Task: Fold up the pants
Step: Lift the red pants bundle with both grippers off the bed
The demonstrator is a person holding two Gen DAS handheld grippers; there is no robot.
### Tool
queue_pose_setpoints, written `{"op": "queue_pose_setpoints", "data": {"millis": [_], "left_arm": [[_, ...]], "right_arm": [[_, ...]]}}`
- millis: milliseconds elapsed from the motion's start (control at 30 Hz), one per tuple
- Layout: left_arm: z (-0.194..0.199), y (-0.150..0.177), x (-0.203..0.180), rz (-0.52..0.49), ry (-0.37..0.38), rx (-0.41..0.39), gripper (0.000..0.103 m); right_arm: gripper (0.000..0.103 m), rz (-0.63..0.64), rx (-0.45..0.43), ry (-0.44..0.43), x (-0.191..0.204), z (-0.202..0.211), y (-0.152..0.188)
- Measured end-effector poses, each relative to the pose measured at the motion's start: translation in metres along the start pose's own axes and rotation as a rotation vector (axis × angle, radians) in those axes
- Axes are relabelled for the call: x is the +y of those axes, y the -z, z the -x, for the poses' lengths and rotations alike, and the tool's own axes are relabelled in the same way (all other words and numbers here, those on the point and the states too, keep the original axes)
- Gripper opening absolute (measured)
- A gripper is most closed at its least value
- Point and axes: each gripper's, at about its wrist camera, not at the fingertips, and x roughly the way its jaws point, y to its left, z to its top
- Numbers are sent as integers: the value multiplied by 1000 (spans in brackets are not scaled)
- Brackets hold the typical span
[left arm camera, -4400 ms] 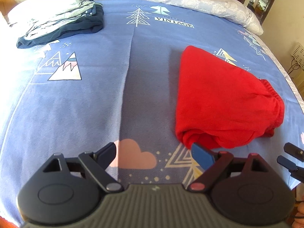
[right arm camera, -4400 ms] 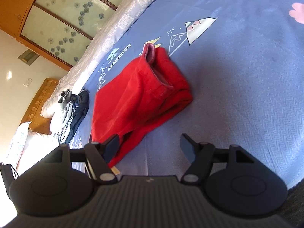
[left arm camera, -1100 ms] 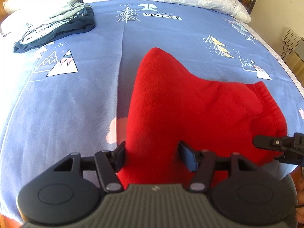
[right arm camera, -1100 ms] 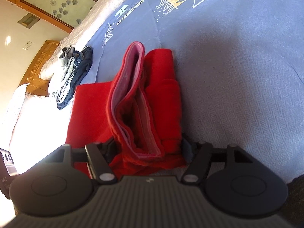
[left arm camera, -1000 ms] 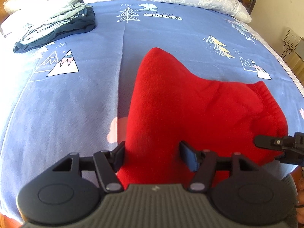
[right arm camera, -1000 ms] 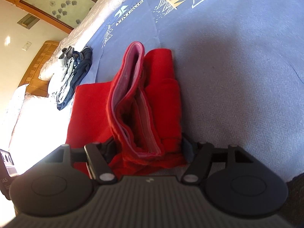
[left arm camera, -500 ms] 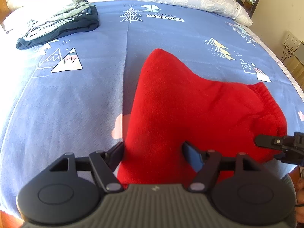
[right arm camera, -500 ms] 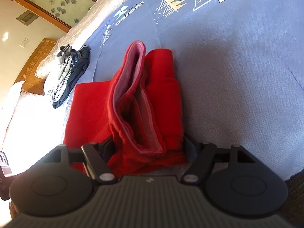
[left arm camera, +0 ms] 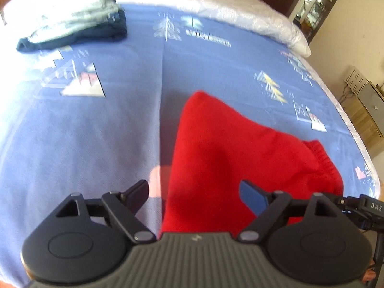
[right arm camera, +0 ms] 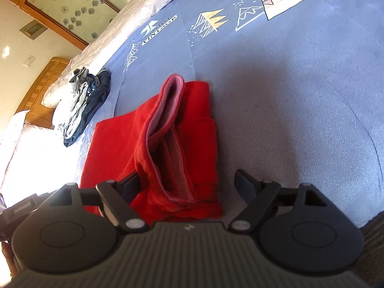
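Observation:
The red pants (left arm camera: pixel 235 158) lie folded into a thick bundle on the blue printed bed sheet (left arm camera: pixel 100 124). My left gripper (left arm camera: pixel 195 193) is open, its fingers spread to either side of the bundle's near corner, holding nothing. In the right wrist view the pants (right arm camera: pixel 168 144) show their pink-lined waistband end. My right gripper (right arm camera: pixel 189 180) is open around that waistband end, its fingers apart from the cloth. The right gripper's body also shows at the right edge of the left wrist view (left arm camera: pixel 360 206).
A stack of folded grey and navy clothes (left arm camera: pixel 72 24) sits at the far left of the bed, also in the right wrist view (right arm camera: pixel 86 96). White pillows (left arm camera: pixel 216 7) line the headboard side. The bed's right edge (left arm camera: pixel 355 129) borders a wooden cabinet.
Both grippers were closed on the pants a second ago and have now opened and let go. The pants stay on the sheet. Both grippers have pulled back slightly.

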Motion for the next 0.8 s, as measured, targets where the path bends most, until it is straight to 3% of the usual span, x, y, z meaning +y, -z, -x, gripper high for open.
{"op": "queue_pose_setpoints", "data": {"millis": [200, 333, 467, 600, 667, 800], "left_arm": [[-28, 14, 0, 18, 19, 92, 88], [-32, 18, 3, 40, 30, 105, 89], [-34, 22, 1, 35, 59, 112, 77], [-27, 25, -11, -26, 41, 77, 55], [-15, 20, -15, -50, 56, 54, 45], [16, 0, -13, -41, 131, -25, 42]], "right_arm": [[86, -19, 16, -19, -4, -2, 1], [86, 1, 23, -22, 1, -5, 3], [85, 56, 31, -21, 11, -12, 8], [55, 181, 6, 43, 31, -15, 13], [50, 239, -23, 45, 43, -10, 14], [46, 394, -110, 26, 79, 8, 7]]}}
